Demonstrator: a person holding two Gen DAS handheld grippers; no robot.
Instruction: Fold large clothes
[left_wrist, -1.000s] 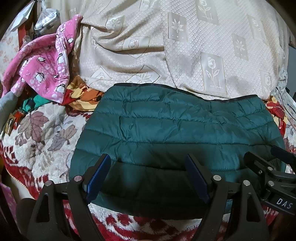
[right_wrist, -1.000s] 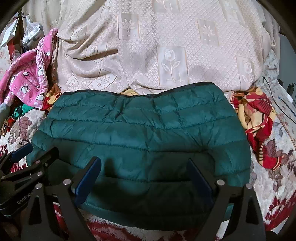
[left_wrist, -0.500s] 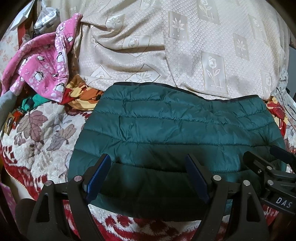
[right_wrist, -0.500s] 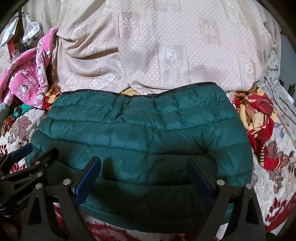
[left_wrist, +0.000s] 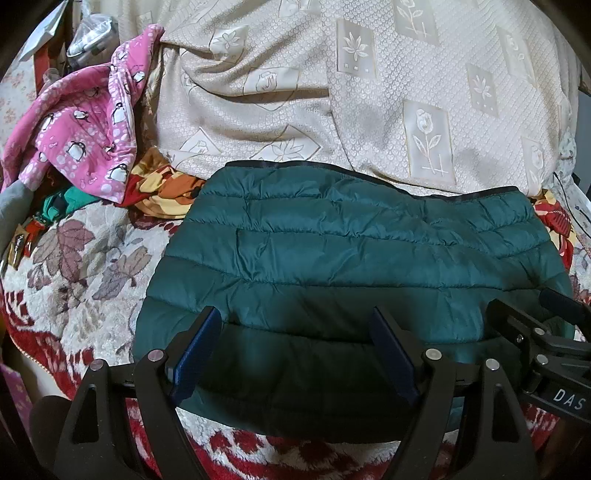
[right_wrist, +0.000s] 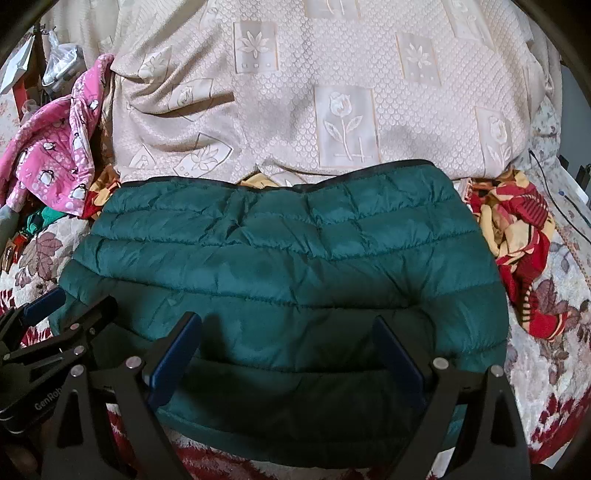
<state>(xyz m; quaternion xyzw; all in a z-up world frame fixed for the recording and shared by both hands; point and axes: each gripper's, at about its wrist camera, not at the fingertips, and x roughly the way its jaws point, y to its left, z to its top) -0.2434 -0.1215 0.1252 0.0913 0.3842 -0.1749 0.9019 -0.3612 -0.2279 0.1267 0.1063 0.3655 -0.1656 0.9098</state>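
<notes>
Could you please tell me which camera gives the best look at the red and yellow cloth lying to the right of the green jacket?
The right wrist view: the red and yellow cloth lies there whole beside the green jacket. The left wrist view catches only a sliver at its edge.

Dark green quilted jacket (left_wrist: 351, 258) lies folded flat on blanket.

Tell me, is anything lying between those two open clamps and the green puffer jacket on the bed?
Nothing visible does. The left gripper and the right gripper both hang open right over the near edge of the green puffer jacket, with only jacket fabric showing between their fingers. The pink penguin garment lies well off to the side.
</notes>
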